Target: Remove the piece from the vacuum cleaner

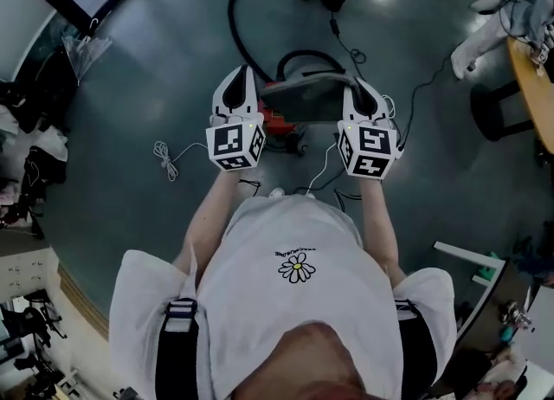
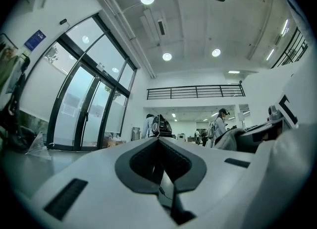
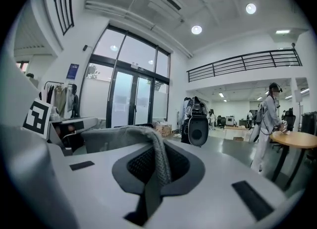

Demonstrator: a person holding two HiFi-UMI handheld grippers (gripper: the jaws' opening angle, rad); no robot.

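- The right gripper (image 3: 153,146) has its jaws closed tight on the grey piece (image 3: 114,136). A woven edge of the piece runs up between the pads and bends off toward the left gripper's side.
- The left gripper (image 2: 158,141) has its jaws brought together at the tips, and nothing shows between them. The grey piece lies just off to its right.
- In the head view the grey piece spans the gap between the two gripper tips, which are held level in front of the person.
- The vacuum cleaner (image 1: 279,125) sits on the floor directly below the piece and between the grippers. Red parts show nearer the left gripper.
- Its black hose (image 1: 235,22) loops away beyond the left gripper's tip.
- A white cable (image 1: 169,160) lies coiled on the floor, out to the left of the left gripper.
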